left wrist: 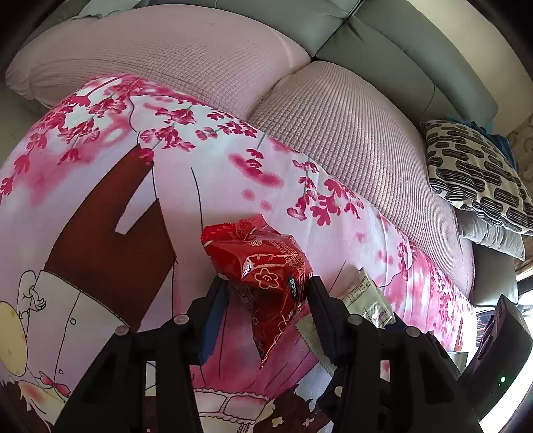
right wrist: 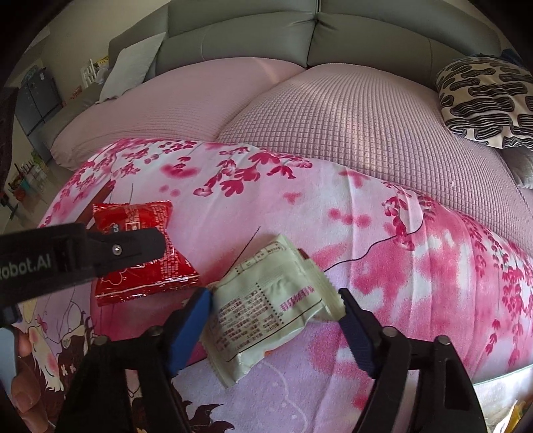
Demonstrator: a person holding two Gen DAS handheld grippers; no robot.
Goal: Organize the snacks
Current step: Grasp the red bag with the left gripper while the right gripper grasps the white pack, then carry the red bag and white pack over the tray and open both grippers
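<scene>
where left claw (left wrist: 265, 289) grips red packet (left wrist: 263, 263), right view adds pale packet (right wrist: 269, 306)

Two fisheye views, each mounted on a hand-held gripper and looking forward and steeply down along its two fingers. Left wrist view: set close above the pink flowered cloth (left wrist: 100, 200), facing the grey sofa (left wrist: 383, 36) beyond, with the red packet (left wrist: 263, 263) right at the fingers. Right wrist view: just as near, facing the same sofa (right wrist: 266, 30), with the pale packet (right wrist: 266, 309) at its fingers. Shared by both: the flowered cloth, the pink quilted cushions (left wrist: 349, 133), the black-and-white pillow (left wrist: 476, 173) at the right, both packets. Left gripper (right wrist: 83, 253) seen from the side in the right view.
</scene>
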